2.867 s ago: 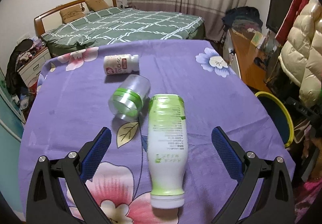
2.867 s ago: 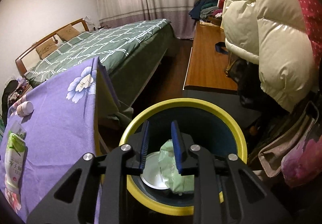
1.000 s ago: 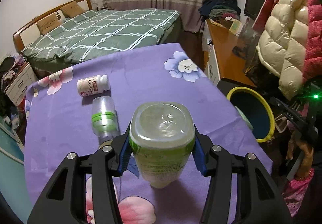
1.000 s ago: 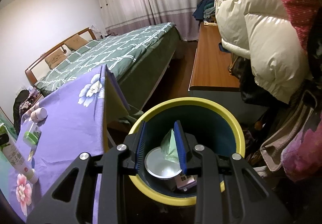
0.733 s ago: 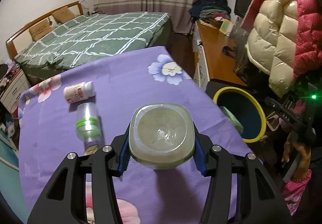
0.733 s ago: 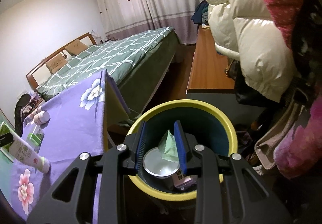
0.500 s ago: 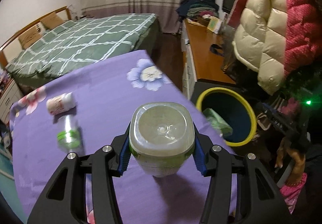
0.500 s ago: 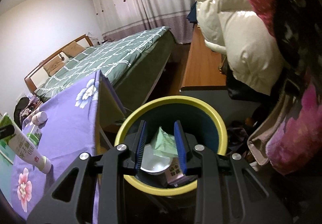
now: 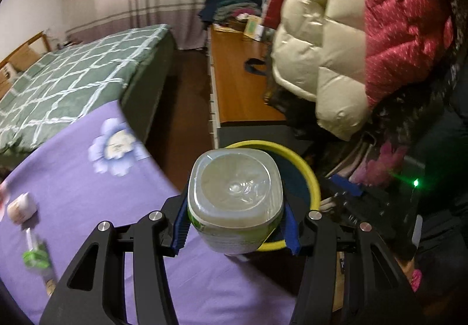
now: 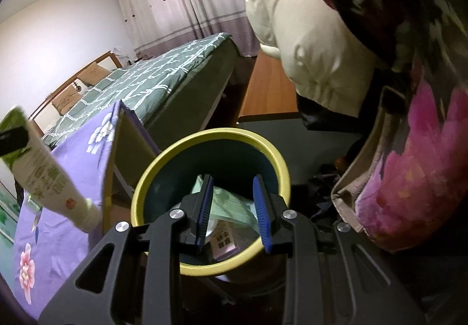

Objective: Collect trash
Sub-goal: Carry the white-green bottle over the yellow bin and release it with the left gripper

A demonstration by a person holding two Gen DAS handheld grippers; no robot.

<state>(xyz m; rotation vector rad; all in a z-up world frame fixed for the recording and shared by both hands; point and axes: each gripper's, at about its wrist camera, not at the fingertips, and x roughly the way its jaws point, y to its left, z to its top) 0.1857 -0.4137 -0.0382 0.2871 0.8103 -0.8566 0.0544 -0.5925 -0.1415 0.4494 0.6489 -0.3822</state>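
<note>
My left gripper point(image 9: 235, 225) is shut on a white and green plastic bottle point(image 9: 235, 199), held bottom-first near the table's right edge, in front of the yellow-rimmed trash bin point(image 9: 304, 162). The held bottle also shows in the right wrist view point(image 10: 46, 176), tilted cap-down left of the bin. My right gripper point(image 10: 234, 214) is open a little and empty above the bin point(image 10: 163, 167), which holds green packaging point(image 10: 234, 208) and other trash. A small white bottle point(image 9: 22, 206) and a clear bottle with a green label point(image 9: 35, 257) lie on the purple floral tablecloth point(image 9: 87, 190).
A bed with a green checked cover point(image 9: 73, 82) lies beyond the table. A wooden cabinet point(image 9: 242, 85) stands behind the bin. Puffy cream and red jackets point(image 9: 351, 47) hang at the right, close over the bin.
My left gripper closed on the white and green bottle, lifted it off the table and carried it right toward the bin. My right gripper stayed over the bin, its gap now somewhat wider.
</note>
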